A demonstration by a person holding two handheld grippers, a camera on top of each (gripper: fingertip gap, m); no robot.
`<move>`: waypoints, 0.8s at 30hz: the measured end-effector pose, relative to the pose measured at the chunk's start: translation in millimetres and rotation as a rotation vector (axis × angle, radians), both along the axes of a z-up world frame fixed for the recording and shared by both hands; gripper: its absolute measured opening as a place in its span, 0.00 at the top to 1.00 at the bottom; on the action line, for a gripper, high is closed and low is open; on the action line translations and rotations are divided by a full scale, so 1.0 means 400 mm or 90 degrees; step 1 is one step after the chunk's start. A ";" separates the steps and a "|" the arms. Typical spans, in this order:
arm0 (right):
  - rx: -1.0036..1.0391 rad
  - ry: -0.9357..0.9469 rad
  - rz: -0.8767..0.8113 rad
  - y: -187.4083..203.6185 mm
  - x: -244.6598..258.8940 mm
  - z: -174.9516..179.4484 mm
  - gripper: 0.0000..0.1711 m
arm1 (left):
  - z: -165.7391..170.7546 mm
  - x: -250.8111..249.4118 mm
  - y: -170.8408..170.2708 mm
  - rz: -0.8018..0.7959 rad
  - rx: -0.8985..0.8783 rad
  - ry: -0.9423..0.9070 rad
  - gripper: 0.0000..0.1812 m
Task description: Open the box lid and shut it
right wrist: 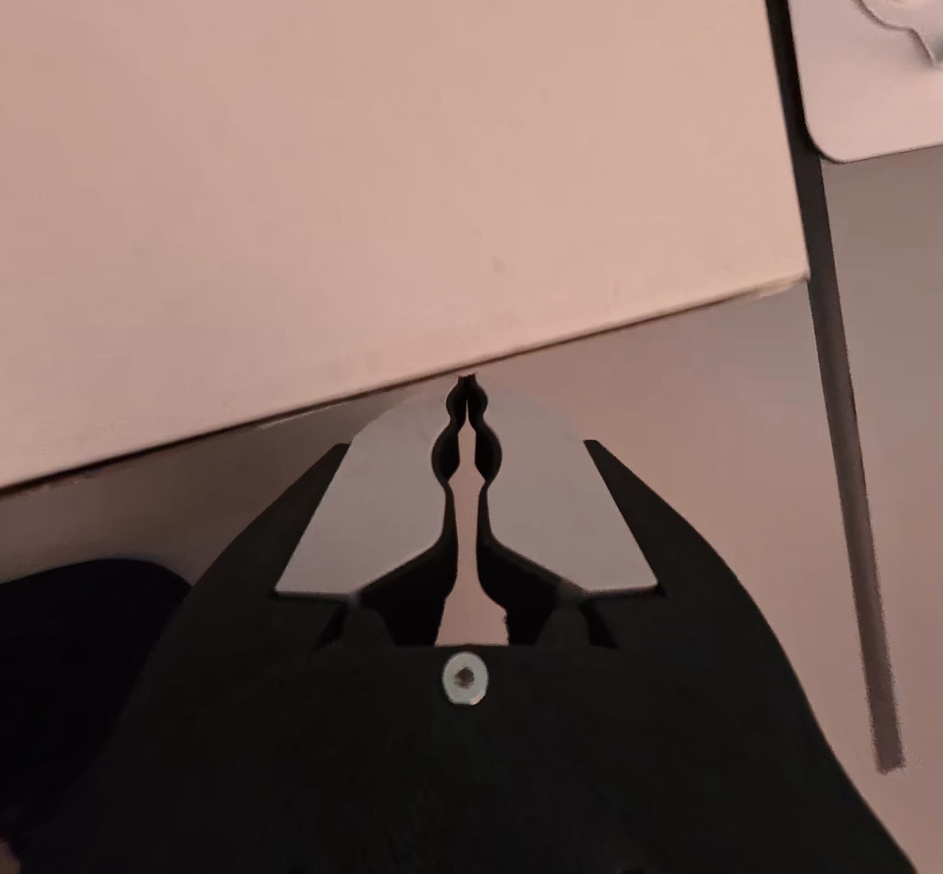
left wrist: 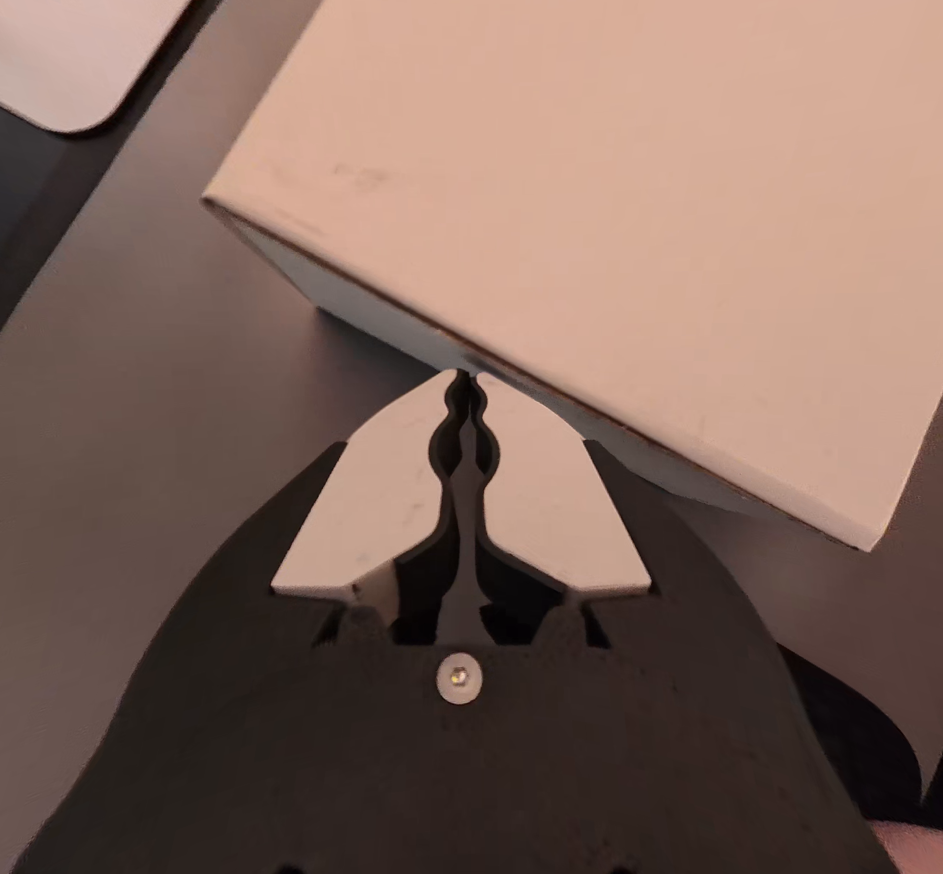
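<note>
A white cardboard box [left wrist: 638, 186] stands on a dark table [left wrist: 153, 441], lid down; a thin brown seam runs along its near top edge. My left gripper [left wrist: 464, 379] is shut, its tips touching the box's near side wall just under that seam. In the right wrist view the box's flat white top [right wrist: 357, 135] fills the upper left. My right gripper [right wrist: 467, 380] is shut, with its tips right at the lid's near edge. Nothing shows between either pair of fingers. I cannot tell from this view whether the lid is lifted.
A white moulded tray [left wrist: 76, 33] lies on the table beyond the box; it also shows in the right wrist view [right wrist: 877, 59]. A dark narrow strip [right wrist: 837, 390] runs down beside the box. A dark rounded shape [right wrist: 76, 671] sits low at the left.
</note>
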State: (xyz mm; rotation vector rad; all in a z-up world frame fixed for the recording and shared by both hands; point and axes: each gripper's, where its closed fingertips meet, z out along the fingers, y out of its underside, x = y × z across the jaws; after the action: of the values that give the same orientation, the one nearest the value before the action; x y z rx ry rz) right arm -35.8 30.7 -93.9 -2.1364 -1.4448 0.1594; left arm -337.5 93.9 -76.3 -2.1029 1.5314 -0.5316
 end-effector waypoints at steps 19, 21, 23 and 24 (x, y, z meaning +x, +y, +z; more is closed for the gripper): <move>-0.359 -0.031 0.081 -0.300 -0.050 0.022 0.99 | -0.039 -0.064 -0.232 -0.167 -0.211 0.226 1.00; -0.378 -0.019 0.077 -0.316 -0.043 0.028 0.99 | -0.032 -0.072 -0.237 -0.169 -0.199 0.235 1.00; -0.375 -0.007 0.087 -0.319 -0.045 0.032 0.99 | -0.014 -0.058 -0.240 -0.173 -0.197 0.200 1.00; -0.368 -0.009 0.102 -0.314 -0.053 0.032 0.99 | -0.012 -0.052 -0.241 -0.178 -0.193 0.195 1.00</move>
State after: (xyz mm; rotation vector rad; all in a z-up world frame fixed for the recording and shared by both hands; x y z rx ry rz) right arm -56.9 -94.9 -81.0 -2.4552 -1.7317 0.6976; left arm -358.1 -2.4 -80.9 -2.2891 2.0504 -0.5919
